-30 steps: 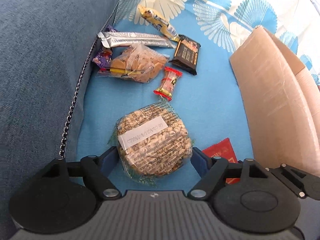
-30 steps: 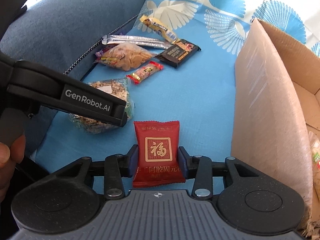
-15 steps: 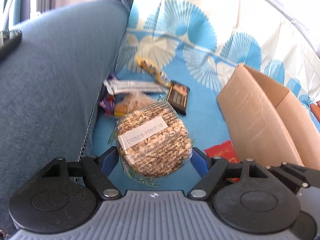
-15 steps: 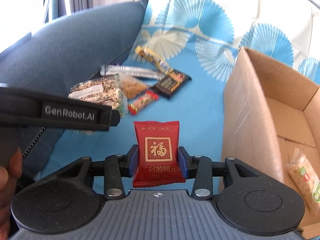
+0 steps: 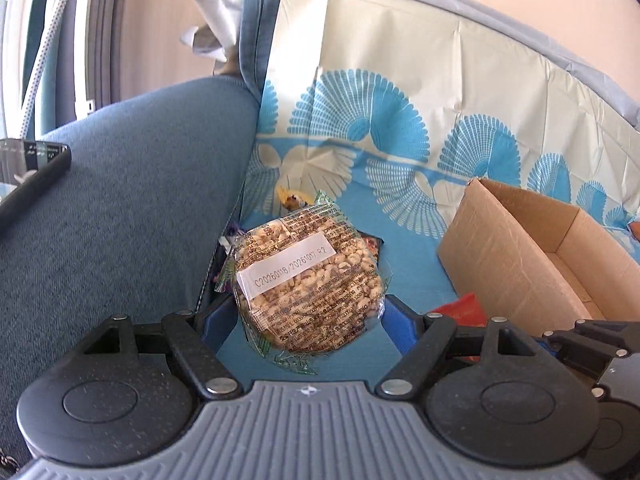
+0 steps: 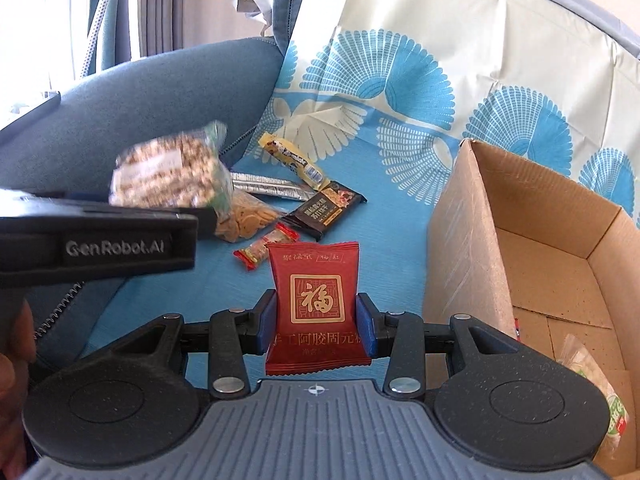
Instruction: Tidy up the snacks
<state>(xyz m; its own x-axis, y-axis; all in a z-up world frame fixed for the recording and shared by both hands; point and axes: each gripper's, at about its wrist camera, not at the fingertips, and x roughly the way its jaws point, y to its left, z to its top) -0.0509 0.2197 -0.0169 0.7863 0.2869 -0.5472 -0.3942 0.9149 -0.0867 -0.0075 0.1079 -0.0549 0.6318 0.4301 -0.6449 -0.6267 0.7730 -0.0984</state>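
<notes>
Two snacks are in carry: the left gripper (image 5: 310, 316), jaws wide, clamps the round puffed-grain cake (image 5: 306, 280); the right gripper (image 6: 316, 320) pinches the red packet (image 6: 316, 300). Both appear lifted clear of the blue cloth (image 6: 392, 232). Next: move over the cardboard box (image 6: 560, 264) and release.

I see clear glossy film on the puffed-grain cake (image 5: 306, 276), shiny red foil-look packet (image 6: 316, 304), matt rough cardboard box (image 6: 464, 248) at right, woven blue sofa cloth (image 5: 132, 208) left, creased smooth printed sheet (image 6: 420, 92) far, matt black plastic gripper arms.
</notes>
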